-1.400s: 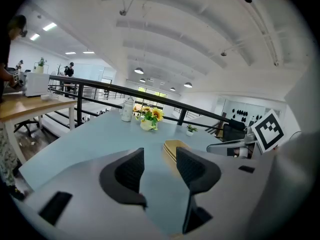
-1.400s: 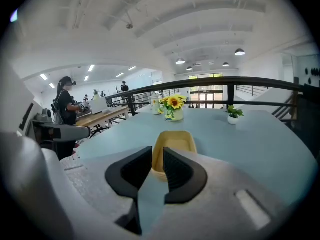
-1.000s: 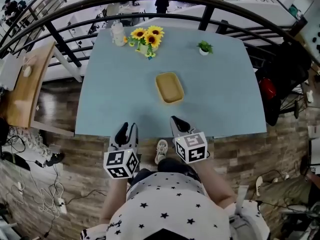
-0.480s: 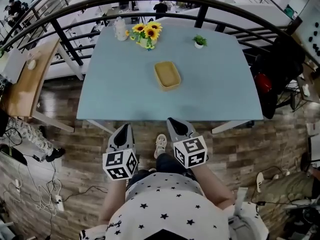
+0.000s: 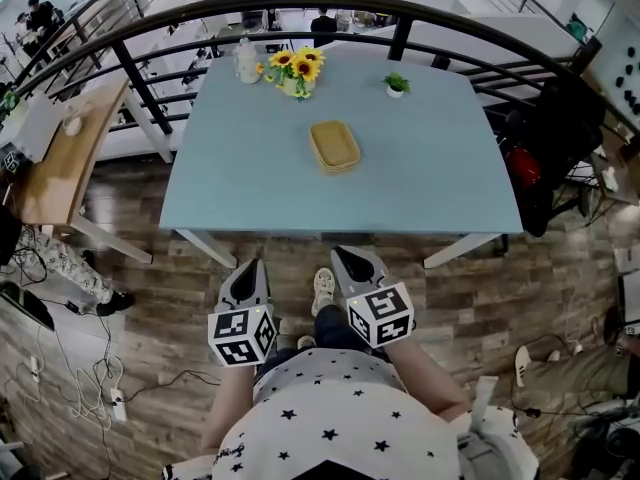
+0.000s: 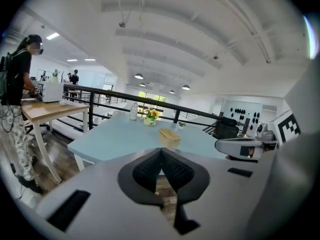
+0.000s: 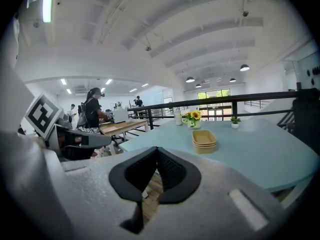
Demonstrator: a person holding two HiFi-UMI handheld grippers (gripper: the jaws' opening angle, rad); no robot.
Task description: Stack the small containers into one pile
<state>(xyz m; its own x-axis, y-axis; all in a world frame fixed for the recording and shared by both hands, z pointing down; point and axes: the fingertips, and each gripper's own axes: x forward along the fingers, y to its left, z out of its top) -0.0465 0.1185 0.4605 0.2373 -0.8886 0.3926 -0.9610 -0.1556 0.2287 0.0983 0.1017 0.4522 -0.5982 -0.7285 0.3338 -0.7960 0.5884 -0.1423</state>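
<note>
Several nested tan rounded-rectangle containers (image 5: 334, 145), blue table (image 5: 430, 178), left hand-held gripper (image 5: 249, 267) just closed, right hand-held gripper (image 5: 342, 257) shut

Pale blue table (image 5: 420, 188) on a wood-plank floor (image 5: 140, 288), bounded by a curved black railing (image 5: 401, 38); wooden desk (image 5: 60, 163) at left; white ribbed ceiling (image 6: 190, 34) with round lamps (image 6: 138, 76).

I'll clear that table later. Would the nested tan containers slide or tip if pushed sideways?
The containers probably slide rather than tip: the pile sits low and wide. Likely light: thin-looking walls. The smooth table may offer little grip.
</note>
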